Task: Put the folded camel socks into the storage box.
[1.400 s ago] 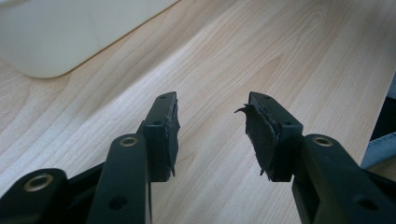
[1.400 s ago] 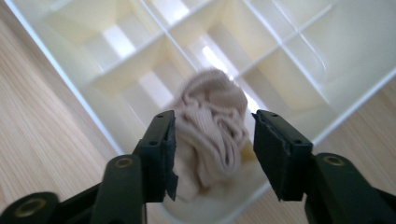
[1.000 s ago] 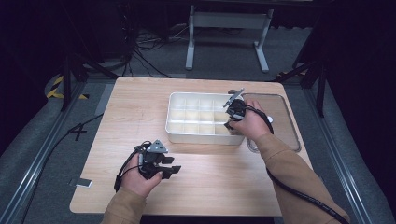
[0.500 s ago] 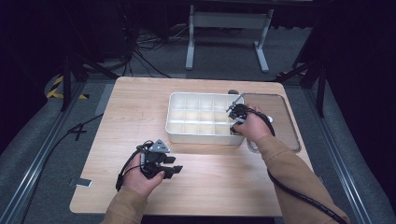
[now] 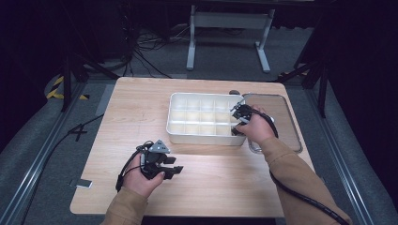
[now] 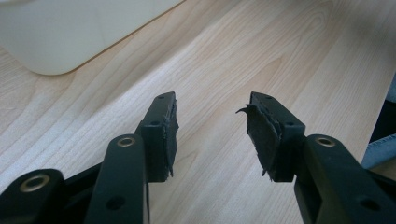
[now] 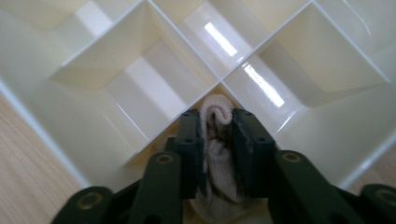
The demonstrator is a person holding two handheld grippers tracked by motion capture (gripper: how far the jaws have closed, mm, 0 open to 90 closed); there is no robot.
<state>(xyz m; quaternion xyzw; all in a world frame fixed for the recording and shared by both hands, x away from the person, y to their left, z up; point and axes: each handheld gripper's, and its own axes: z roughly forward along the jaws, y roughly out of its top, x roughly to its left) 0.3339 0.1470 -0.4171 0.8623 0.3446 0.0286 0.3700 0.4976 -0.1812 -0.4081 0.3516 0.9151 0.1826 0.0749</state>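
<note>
Right tongs (image 7: 217,135) pinching beige cloth (image 7: 215,154), wooden table (image 5: 141,117), dark room

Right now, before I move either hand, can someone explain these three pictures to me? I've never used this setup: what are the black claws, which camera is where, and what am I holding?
The black claws are two-jaw grippers, one in each of your hands. The high view looks down from above on the light wooden table. There the left gripper sits near you, and the right gripper is at the white plastic compartment tray. A clear flat lid lies beside that tray.

The other two pictures come from cameras riding on each gripper. The left gripper view shows its jaws apart over bare wood, holding nothing. The right gripper view shows a folded beige cloth piece between its pads, above a tray compartment; the jaws have just been opening, so the grip looks loose.
</note>
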